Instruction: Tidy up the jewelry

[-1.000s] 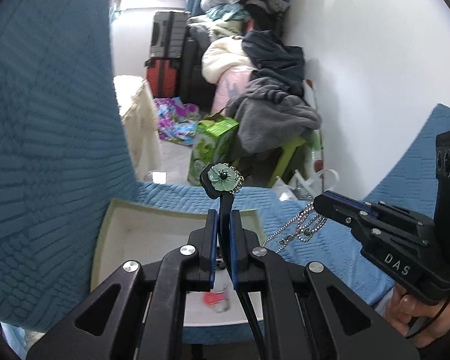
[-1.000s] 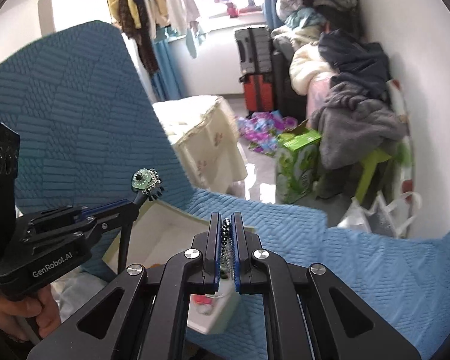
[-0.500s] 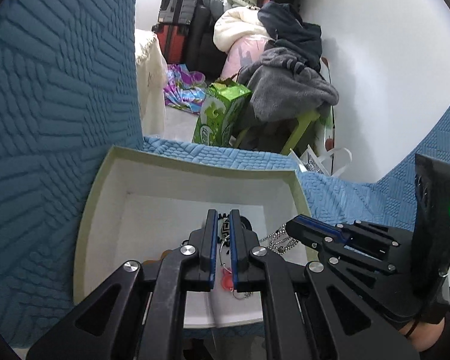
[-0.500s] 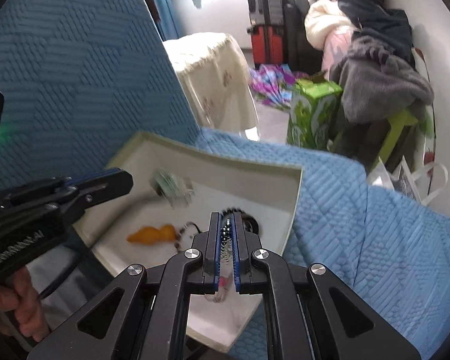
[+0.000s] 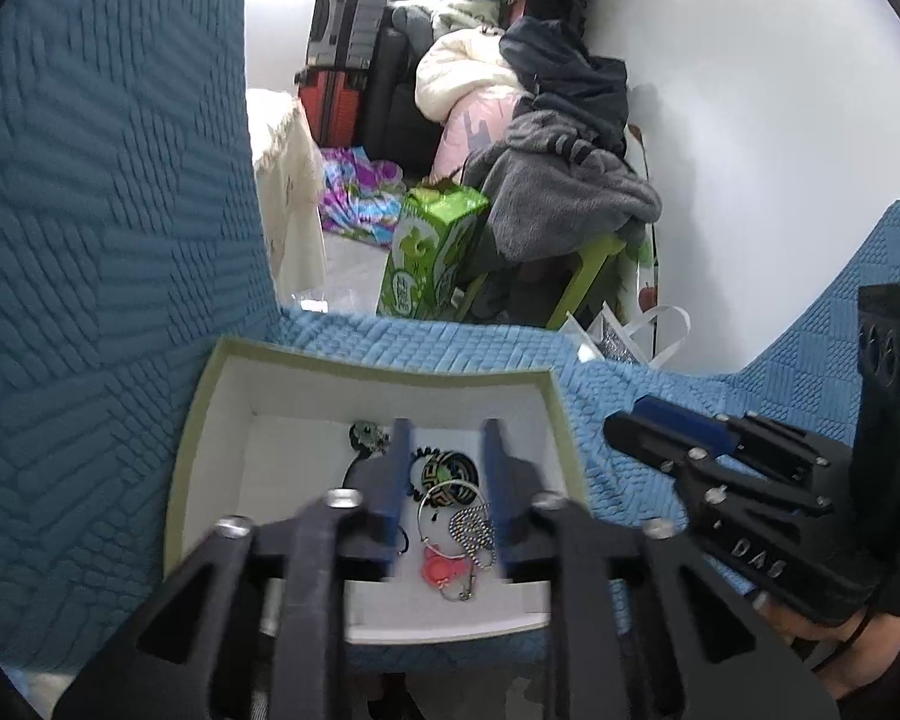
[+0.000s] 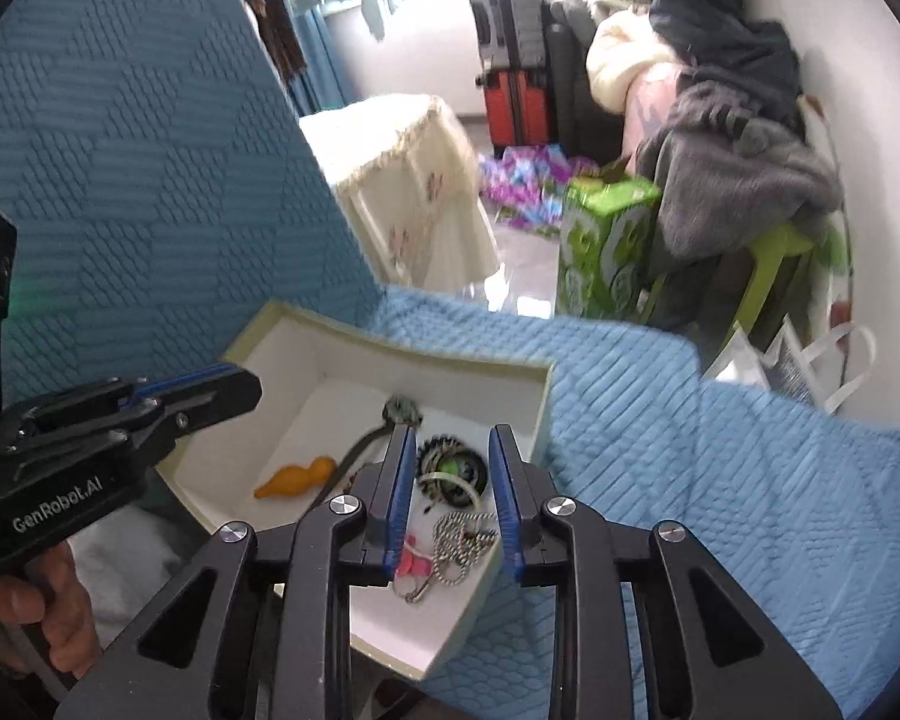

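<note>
Fingers apart, both grippers; chain prob. in box

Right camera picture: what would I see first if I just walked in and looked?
Probably the white box on the blue quilt, with jewelry inside: a silver ball chain between the open right gripper, and an orange gourd charm to the left. Behind, a bright green carton stands on the floor.

A blue quilted bedspread is seen spread beneath both tongs; a shallow white box with a pale green rim is set directly on it, below the parted fingers of each tong; to the right of the right tong only bare quilting is shown; left of the box the quilted cloth rises steeply.
</note>
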Available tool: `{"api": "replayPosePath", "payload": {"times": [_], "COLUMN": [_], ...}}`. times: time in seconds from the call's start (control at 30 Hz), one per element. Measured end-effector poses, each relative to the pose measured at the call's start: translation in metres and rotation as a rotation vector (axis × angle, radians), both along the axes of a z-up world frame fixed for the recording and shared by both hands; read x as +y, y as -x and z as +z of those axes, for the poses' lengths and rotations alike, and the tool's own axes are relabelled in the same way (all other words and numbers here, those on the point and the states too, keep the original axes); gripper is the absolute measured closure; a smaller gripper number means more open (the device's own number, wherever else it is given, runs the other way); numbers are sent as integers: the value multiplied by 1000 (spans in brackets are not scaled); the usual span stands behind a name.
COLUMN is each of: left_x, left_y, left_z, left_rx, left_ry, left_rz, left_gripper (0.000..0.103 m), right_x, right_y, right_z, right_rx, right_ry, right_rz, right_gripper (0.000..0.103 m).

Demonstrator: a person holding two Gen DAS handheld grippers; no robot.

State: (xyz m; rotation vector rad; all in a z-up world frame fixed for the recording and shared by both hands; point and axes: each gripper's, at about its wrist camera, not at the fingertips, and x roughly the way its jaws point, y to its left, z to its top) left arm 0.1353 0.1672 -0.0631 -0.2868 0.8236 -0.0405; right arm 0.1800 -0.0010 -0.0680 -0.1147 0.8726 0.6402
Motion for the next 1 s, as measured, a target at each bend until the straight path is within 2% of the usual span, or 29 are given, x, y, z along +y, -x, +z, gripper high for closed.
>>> {"api": "replayPosePath", "payload": {"times": [0.03,0.1,0.33,0.53,0.7,0.8,1.0], "left_x": [-2,-6,-20,-31,-38,-41,-44], "left_y": [5,14,42,68,81,90,101], "left_z": [10,27,79,114,126,124,111], "left_rx": [-23,-58,-154,-251,-286,-296,-278], "left_ry": [-7,-28,-70,-73,-89,-103,-108], "left_rz": [3,5,15,1,-1,17,29], "left_gripper": [58,54,51,48,47,43,40], "right_x": [-5,-12,-43,-67,-81,-86,-99], "right_y": [3,8,28,50,70,89,111], "right_z": [12,30,92,122,134,132,113], "right_rx": [-19,-46,-137,-198,-241,-303,-268], "right_ry": [-18,-32,-98,-153,-171,-159,-143], "right_rz": [4,-5,-39,-55,-85,-103,-118], "right_gripper": [79,79,76,73,72,68,68]}}
